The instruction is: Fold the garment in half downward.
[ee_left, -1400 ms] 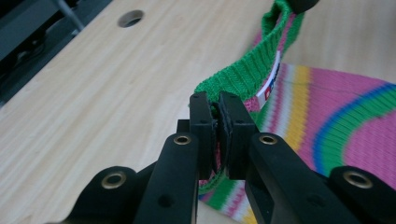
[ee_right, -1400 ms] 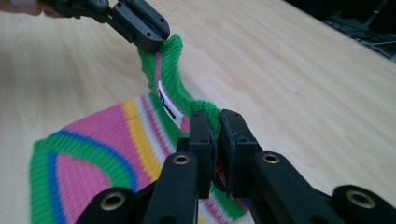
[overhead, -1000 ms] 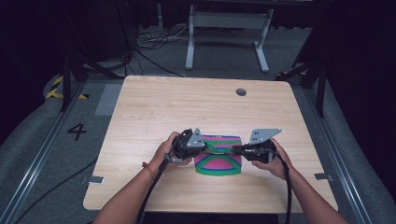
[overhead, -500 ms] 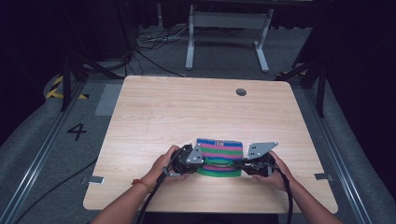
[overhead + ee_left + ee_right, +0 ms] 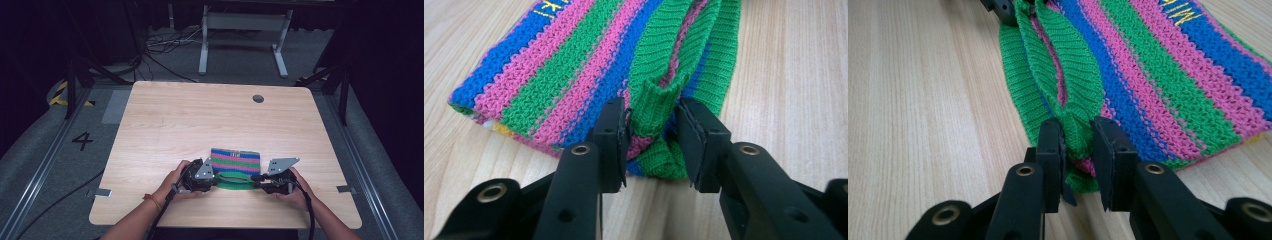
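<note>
High view: a striped knit piece (image 5: 235,167) in blue, pink and green lies flat on the wooden worktop (image 5: 200,120), near its front edge and between the person's two hands. The left tool (image 5: 216,178) meets the knit's green front hem from the left, the right tool (image 5: 252,178) from the right. At this range the jaw contact cannot be resolved. A round dark hole (image 5: 258,98) sits near the worktop's far edge, well apart from the knit. Each tool carries a grey three-cornered plate (image 5: 283,165).

Left gripper view: the left tool (image 5: 651,137) has its two black jaws set either side of a raised fold of green ribbed hem (image 5: 655,107). The fold stands between the pads and appears pinched, though a narrow gap on the right pad side leaves the firmness of the hold uncertain. Yellow lettering (image 5: 545,6) shows on a blue stripe at the far end.

Right gripper view: the right tool (image 5: 1077,165) is closed on the green hem (image 5: 1075,132), the fabric bunched tightly between the pads. The hem runs away as an open loop toward another black jaw tip (image 5: 1000,7) at the top edge. Yellow lettering (image 5: 1183,12) shows at upper right.
</note>
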The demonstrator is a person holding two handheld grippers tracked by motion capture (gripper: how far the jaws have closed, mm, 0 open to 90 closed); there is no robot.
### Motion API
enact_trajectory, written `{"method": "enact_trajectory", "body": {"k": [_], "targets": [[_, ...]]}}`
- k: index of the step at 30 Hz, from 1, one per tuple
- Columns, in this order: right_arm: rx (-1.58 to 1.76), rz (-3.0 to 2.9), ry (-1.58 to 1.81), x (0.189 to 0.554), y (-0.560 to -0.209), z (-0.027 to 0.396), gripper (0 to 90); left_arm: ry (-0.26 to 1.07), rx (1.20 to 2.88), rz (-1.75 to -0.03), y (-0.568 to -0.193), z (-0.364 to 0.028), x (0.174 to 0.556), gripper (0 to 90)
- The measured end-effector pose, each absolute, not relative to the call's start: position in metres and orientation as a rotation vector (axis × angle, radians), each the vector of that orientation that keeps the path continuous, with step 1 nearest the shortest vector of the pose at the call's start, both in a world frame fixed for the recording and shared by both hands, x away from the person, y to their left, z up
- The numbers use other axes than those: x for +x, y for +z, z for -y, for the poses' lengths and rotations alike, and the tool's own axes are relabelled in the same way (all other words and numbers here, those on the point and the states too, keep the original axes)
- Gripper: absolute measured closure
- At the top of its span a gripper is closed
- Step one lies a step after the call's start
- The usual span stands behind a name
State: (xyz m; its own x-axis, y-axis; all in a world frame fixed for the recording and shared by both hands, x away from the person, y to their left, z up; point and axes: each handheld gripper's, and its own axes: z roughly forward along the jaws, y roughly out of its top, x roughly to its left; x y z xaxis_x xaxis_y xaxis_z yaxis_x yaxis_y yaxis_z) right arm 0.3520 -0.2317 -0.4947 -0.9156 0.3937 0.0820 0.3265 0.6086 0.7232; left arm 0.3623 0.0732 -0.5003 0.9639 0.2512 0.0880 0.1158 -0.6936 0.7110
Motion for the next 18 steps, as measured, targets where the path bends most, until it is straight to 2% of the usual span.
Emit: {"method": "enact_trajectory", "body": {"k": [13,18], "targets": [[0.619,-2.680,1.175,0.358,-0.497,0.232,74.7,0.246,2.324,-0.294,-0.502,-0.069,0.374,65.0],[0.670,-2.692,1.216,0.362,-0.497,0.234,69.6,0.168,2.319,-0.326,-0.499,-0.071,0.378,60.0]]}}
